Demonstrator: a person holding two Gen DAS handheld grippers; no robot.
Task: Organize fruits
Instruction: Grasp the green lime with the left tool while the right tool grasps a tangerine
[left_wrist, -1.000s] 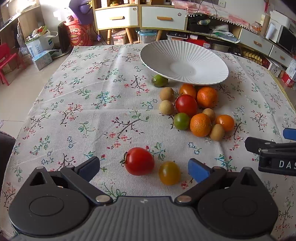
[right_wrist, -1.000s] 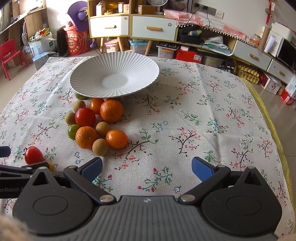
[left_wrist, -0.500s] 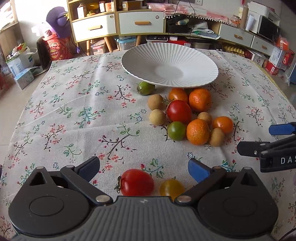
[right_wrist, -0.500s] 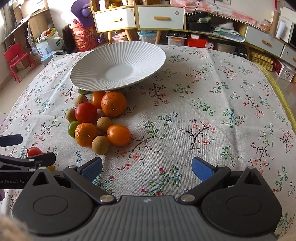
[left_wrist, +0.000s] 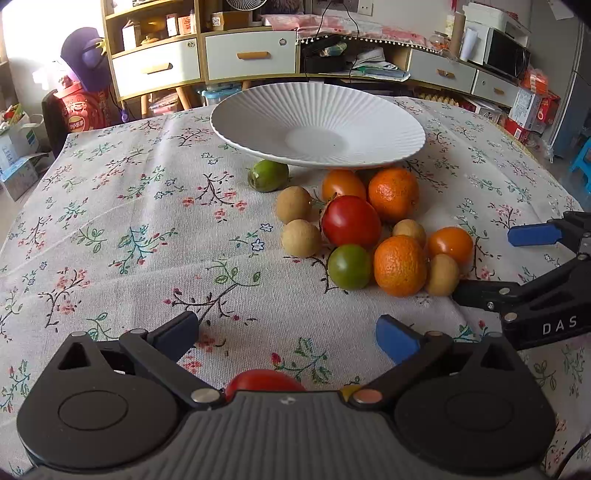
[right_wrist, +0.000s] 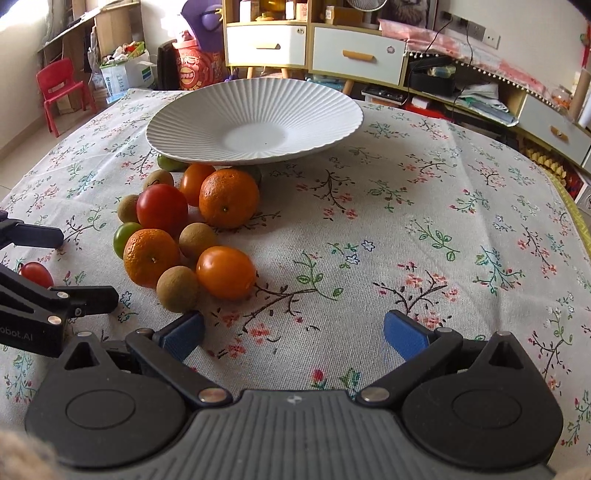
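Fruit (left_wrist: 369, 229) lies clustered on the cloth just before the empty white plate (left_wrist: 317, 129), both left gripper (left_wrist: 288, 332) and right gripper (right_wrist: 293, 332) gaping empty; nudging one round piece could scatter its neighbours

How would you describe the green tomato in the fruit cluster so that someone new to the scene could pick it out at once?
Start at the white plate on the floral cloth; a cluster of fruit lies just in front of it. At the cluster's near edge sits the green tomato, touching the red tomato behind it and an orange beside it. It is the cluster's only green fruit; the other green one lies apart, tucked under the plate's rim.
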